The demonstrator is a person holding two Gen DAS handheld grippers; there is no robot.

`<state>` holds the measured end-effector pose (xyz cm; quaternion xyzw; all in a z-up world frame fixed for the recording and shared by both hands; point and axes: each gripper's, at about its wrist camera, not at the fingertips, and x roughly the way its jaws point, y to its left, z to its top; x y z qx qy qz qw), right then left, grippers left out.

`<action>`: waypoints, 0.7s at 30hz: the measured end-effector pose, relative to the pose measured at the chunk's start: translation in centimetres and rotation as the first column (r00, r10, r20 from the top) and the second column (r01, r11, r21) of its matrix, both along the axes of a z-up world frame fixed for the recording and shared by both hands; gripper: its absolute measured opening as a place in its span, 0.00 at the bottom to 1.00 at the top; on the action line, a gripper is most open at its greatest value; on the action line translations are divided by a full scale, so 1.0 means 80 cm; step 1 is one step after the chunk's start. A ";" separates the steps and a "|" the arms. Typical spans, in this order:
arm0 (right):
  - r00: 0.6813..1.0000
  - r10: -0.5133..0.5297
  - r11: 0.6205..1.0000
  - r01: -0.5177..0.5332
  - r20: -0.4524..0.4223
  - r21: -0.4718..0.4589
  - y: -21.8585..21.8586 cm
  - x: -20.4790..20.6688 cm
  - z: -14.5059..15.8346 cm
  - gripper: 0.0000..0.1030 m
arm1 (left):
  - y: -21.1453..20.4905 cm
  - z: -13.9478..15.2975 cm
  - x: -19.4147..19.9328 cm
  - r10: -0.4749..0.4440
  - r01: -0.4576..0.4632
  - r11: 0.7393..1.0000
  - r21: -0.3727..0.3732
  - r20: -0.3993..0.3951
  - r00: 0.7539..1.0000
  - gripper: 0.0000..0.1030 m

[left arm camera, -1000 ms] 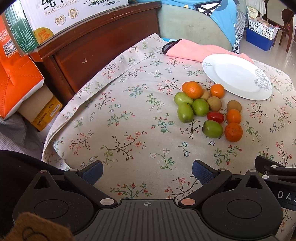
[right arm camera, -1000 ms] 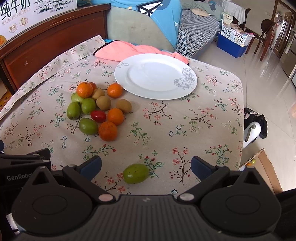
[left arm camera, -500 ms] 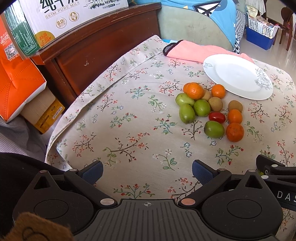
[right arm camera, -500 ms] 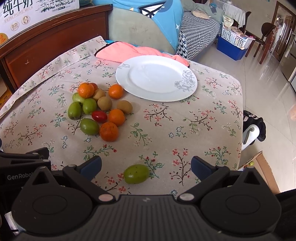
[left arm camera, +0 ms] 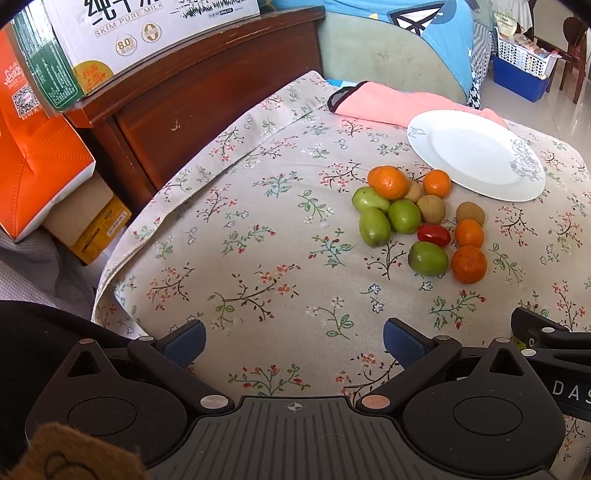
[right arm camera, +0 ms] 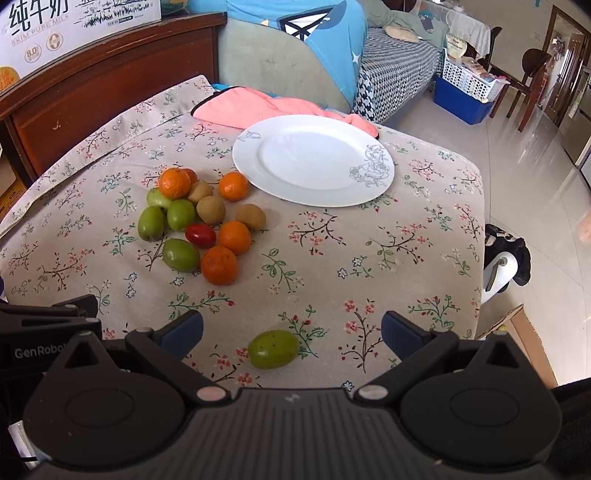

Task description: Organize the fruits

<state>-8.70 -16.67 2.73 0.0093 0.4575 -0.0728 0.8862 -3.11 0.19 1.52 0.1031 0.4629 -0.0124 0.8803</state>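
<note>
My right gripper (right arm camera: 291, 328) is spread wide and holds nothing; a lone green fruit (right arm camera: 273, 349) lies on the floral cloth (right arm camera: 369, 258) directly between its blue pads (right arm camera: 183, 328), nearer the left pad and touching neither. My left gripper (left arm camera: 293, 341) is likewise wide and empty, with only bare cloth between its fingers; the right gripper's black body shows at its right edge.

Ahead and to the left of my right gripper sits the cluster of fruits (right arm camera: 203, 221) on the bench: the closest are a mandarin (right arm camera: 219, 265) and a green fruit (right arm camera: 181, 254) just beside it. Behind them lie a red cherry tomato (right arm camera: 200, 235) and a second mandarin (right arm camera: 235, 237), then more green fruits (right arm camera: 152, 223), brown kiwis (right arm camera: 250, 217) and two further mandarins at the back, one (right arm camera: 174, 183) resting on top of its neighbours.

Beyond the cluster, ahead and slightly right of the gripper, the white plate (right arm camera: 314, 184) sits empty, close to the nearest back mandarin (right arm camera: 232, 186); whether they touch I cannot tell. A pink towel (right arm camera: 258, 107) lies behind the plate at the bench's far edge. From the left gripper, the fruits and plate are ahead to the right, and a wooden headboard (left arm camera: 207, 92) with a milk carton (left arm camera: 129, 33) on top stands far to the left.
</note>
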 end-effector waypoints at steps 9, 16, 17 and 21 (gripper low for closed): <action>1.000 0.003 1.000 -0.003 0.012 -0.001 0.002 -0.001 0.001 0.99 | 0.001 0.001 -0.001 0.006 -0.006 1.000 -0.005 0.005 1.000 0.99; 1.000 0.003 1.000 -0.003 0.011 -0.002 0.002 -0.001 0.000 0.99 | 0.001 0.000 -0.002 0.007 -0.007 1.000 -0.004 0.005 1.000 0.99; 1.000 0.003 1.000 -0.003 0.011 -0.003 0.002 -0.001 0.000 0.99 | 0.001 -0.001 -0.002 0.007 -0.007 1.000 -0.004 0.004 1.000 0.99; 1.000 0.004 1.000 -0.004 0.007 -0.009 0.003 0.000 -0.002 0.99 | 0.001 -0.003 -0.003 0.010 -0.010 1.000 0.000 0.003 1.000 0.99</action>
